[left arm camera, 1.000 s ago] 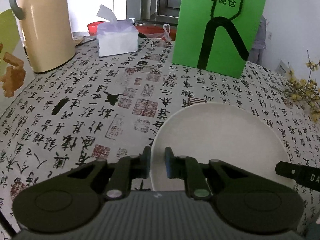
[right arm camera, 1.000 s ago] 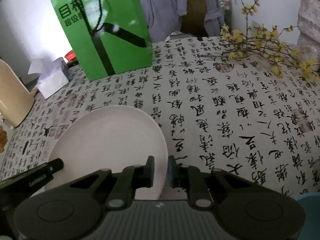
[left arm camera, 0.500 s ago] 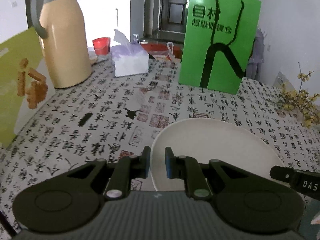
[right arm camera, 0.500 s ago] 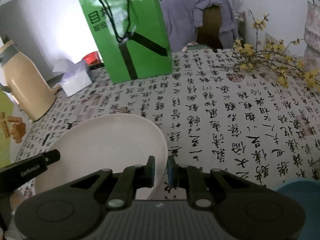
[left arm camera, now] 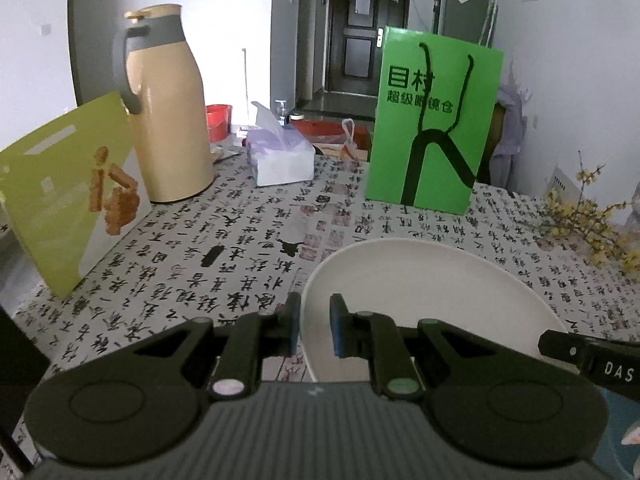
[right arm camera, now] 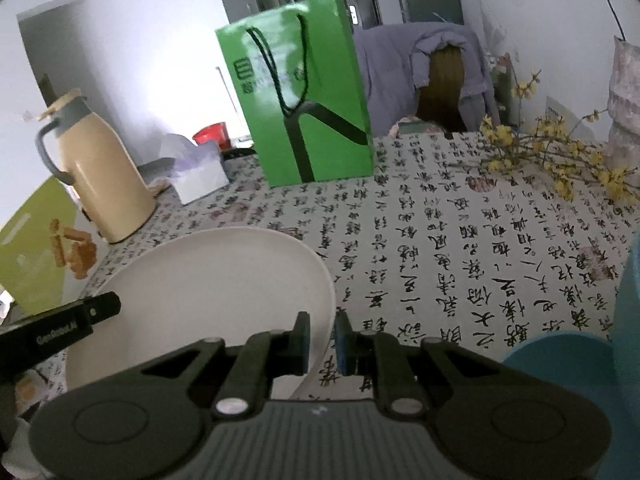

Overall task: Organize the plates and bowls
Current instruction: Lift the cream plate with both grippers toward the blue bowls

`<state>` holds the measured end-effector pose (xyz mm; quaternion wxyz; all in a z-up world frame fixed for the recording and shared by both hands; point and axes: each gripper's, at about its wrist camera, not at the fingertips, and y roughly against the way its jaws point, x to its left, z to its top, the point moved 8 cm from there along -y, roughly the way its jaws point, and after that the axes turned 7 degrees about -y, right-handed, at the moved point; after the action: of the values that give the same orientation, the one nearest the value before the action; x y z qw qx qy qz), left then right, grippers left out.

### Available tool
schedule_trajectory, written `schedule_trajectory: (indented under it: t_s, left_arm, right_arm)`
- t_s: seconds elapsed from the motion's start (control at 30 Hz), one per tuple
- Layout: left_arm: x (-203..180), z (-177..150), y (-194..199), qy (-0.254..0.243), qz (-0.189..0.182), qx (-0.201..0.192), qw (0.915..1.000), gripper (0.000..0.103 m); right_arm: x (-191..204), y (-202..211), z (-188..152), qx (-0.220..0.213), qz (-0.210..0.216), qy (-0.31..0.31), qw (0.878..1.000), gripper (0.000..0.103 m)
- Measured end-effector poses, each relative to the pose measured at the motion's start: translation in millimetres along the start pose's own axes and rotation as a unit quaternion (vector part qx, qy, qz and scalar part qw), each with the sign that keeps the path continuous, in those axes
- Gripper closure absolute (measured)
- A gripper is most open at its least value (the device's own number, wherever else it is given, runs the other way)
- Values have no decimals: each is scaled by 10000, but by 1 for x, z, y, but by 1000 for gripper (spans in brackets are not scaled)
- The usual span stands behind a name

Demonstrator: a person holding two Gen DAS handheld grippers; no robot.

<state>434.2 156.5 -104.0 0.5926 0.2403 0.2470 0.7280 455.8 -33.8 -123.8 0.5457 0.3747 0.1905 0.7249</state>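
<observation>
I hold 1 white plate (left arm camera: 432,300) between my 2 grippers. My left gripper (left arm camera: 314,330) pinches its left rim, pads nearly together with only the thin edge between them. My right gripper (right arm camera: 322,342) pinches the opposite rim the same way, its pads pressed on the edge. The plate spans the gap between my hands, roughly level, and it appears to hang clear above the tabletop (right arm camera: 440,240) and its calligraphy cloth.

What matters for the coming move: the plate lies straight ahead of both grippers, its width running from one hand to the other, so neither hand is nearer; both must travel together or the rim will twist out of a pinch. A blue bowl (right arm camera: 560,364) sits low at my right, close to the right gripper, so I judge any stacking spot is on that side. The green bag (left arm camera: 434,124), flask (left arm camera: 168,120) and tissue box (left arm camera: 280,156) stand well apart at the far end.
</observation>
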Motion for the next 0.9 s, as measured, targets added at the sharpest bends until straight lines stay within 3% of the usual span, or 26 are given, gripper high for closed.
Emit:
schedule_trajectory:
  t_s: [0.9]
  left_arm:
    - [12,-20,117,101,200,-658,9976,88]
  right_arm:
    - [19,105,-31,-685,448,275,9963,90]
